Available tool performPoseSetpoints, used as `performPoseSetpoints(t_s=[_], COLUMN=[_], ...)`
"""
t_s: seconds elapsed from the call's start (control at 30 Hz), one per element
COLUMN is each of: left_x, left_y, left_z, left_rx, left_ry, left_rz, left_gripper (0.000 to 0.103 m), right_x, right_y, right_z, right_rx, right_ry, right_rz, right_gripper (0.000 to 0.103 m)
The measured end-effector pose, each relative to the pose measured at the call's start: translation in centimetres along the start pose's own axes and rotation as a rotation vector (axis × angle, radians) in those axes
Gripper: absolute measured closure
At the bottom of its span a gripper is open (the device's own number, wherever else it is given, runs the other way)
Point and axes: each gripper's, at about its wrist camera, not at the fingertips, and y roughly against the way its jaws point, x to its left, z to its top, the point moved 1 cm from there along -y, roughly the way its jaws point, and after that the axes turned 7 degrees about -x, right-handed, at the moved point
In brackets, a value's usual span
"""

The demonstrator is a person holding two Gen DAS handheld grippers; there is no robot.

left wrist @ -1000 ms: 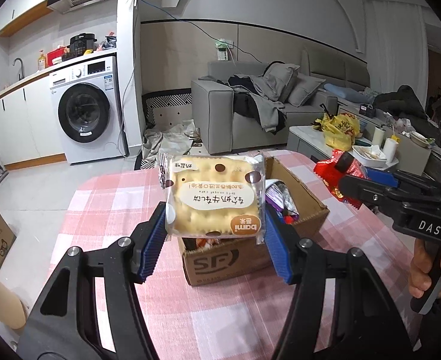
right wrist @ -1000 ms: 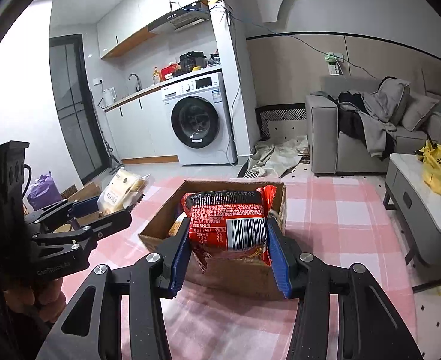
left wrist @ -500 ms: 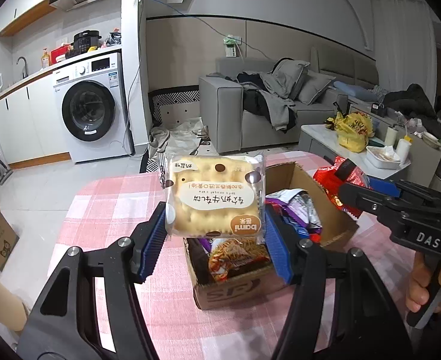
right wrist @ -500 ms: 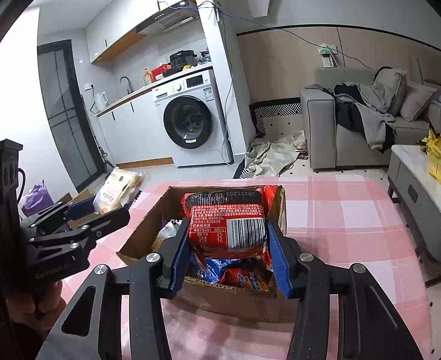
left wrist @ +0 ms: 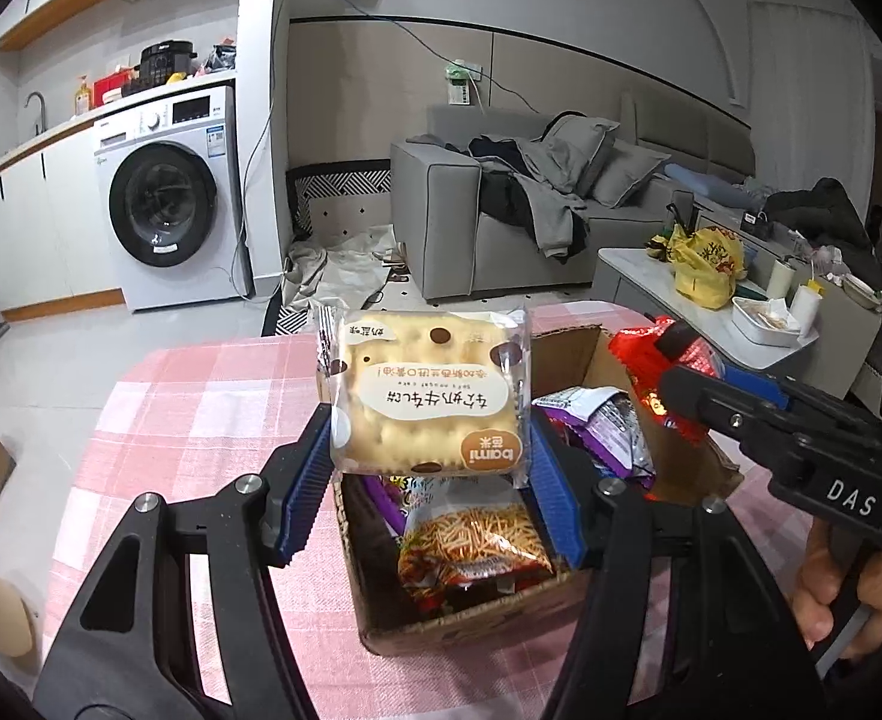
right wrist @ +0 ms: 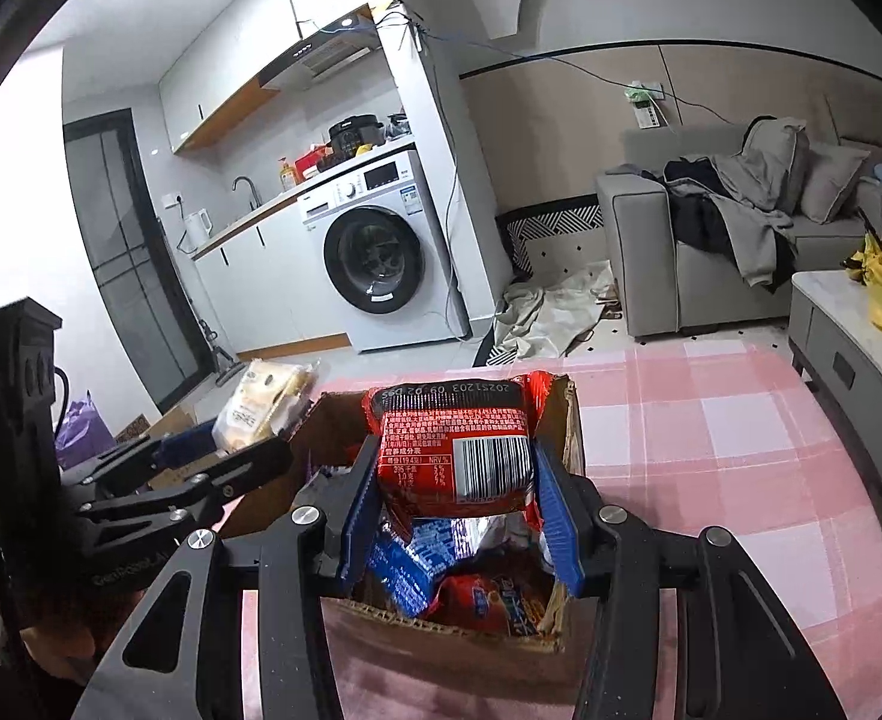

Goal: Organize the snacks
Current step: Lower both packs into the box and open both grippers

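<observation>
Biscuit pack (left wrist: 429,399) between left gripper (left wrist: 429,483) pads

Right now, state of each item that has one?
Left gripper: jaws shut on cracker pack, above the box.
Right gripper: jaws shut on red packet.
Cardboard box: open, snacks inside.
Washing machine: door closed.

Two tools are counted, the left tool (left wrist: 429,480) and the right tool (right wrist: 456,510), each with one snack packet: a biscuit packet (left wrist: 426,399) and a red packet (right wrist: 456,450). One cardboard box (left wrist: 477,618) is counted at lower centre, with at least three packets inside.
</observation>
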Motion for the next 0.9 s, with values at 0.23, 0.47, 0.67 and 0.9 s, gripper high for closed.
performPoseSetpoints(t_s=[0.23,0.47,0.67,0.9], left_x=[-0.5,-1.0,-2.3,-2.4], left_y=[-2.6,-4.3,-6.0,-7.2], left_z=[-0.7,-2.0,-2.8,-3.7], left_rx=[0.006,0.022,0.036,0.059], left_ry=[-0.003,-0.033,-0.071,-0.066], left_rz=[0.012,0.007,0.005,-0.006], left_gripper=[0.044,0.044,0.043,0.043], right_x=[-0.3,-0.4,-0.4,0.6], right_y=[-1.2,-2.9,-4.5,-5.7], right_z=[-0.1,-0.2,-0.5,-0.7], right_rx=[0.007,0.043,0.075,0.100], right_ry=[-0.022,-0.012,-0.006,0.042], right_rz=[-0.006,-0.059,-0.094,-0.110], right_gripper=[0.055,0.055,0.055,0.055])
